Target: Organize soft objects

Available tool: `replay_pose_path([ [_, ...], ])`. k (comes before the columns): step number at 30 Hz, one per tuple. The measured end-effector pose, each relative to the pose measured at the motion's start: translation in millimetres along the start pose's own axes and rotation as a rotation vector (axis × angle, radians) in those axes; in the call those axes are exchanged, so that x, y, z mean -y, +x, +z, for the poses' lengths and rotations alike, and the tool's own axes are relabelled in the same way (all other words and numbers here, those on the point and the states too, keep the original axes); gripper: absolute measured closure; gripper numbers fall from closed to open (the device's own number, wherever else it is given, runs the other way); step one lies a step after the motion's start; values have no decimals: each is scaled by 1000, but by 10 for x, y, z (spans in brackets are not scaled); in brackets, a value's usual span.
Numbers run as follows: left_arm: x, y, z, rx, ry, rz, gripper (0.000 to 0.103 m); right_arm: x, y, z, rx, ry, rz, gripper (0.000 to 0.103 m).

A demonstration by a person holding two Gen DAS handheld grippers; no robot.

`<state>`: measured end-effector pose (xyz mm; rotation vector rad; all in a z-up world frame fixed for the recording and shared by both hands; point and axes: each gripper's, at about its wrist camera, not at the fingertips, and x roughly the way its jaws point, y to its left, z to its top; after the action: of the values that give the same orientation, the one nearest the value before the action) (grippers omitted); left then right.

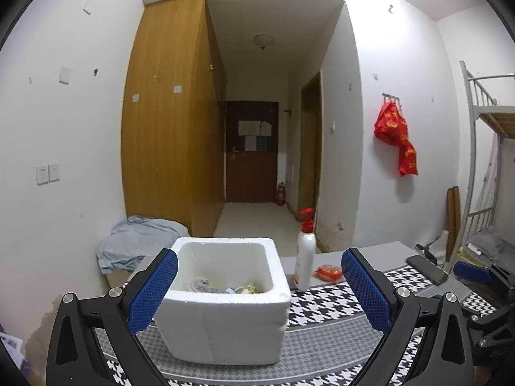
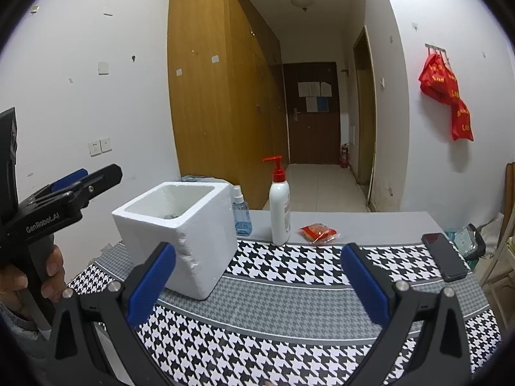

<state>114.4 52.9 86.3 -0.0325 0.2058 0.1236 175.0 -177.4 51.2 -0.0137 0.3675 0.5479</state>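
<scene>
Both tongs are released, jaws spread wide with nothing between the blue pads. The left gripper (image 1: 259,292) hovers low over the houndstooth cloth (image 1: 322,308) and frames the white foam box (image 1: 225,315), which sits straight ahead of it, between the lines of its two fingers but not touching either one. Inside the box, at the bottom, lie the soft things (image 1: 222,286): a grey crumpled piece and something pale yellow; what exactly they are cannot be told. Ahead and right of the left tongs a white pump bottle (image 1: 305,259) with a red head stands upright, and just right of it lies a red wrapped packet (image 1: 328,272). The right gripper (image 2: 259,284) hangs over bare cloth, with the foam box ahead to its left, near its left finger. A small blue spray bottle (image 2: 241,212) stands behind the box, beside the pump bottle. A dark phone (image 2: 444,255) lies flat ahead of its right finger. At the far left of the right view, a hand (image 2: 32,276) grips the handle of the left tongs.
</scene>
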Motion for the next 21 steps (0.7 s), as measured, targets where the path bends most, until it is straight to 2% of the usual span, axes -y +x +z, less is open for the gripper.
replay_pose_path([
  [5,32,-126,-56,16,0,-10,1,-42,-138,-47,21,-2,-8,0],
  [9,72,-271,-132,59,8,-1,1,-67,-213,-133,38,-9,-8,0],
  [15,124,-469,-238,101,-5,3,1,-11,-366,-202,102,48,-5,0],
  [18,132,-514,-254,98,14,4,1,-17,-409,-266,104,55,17,0],
  [21,125,-568,-279,98,10,9,1,-57,-484,-334,122,45,-7,0],
])
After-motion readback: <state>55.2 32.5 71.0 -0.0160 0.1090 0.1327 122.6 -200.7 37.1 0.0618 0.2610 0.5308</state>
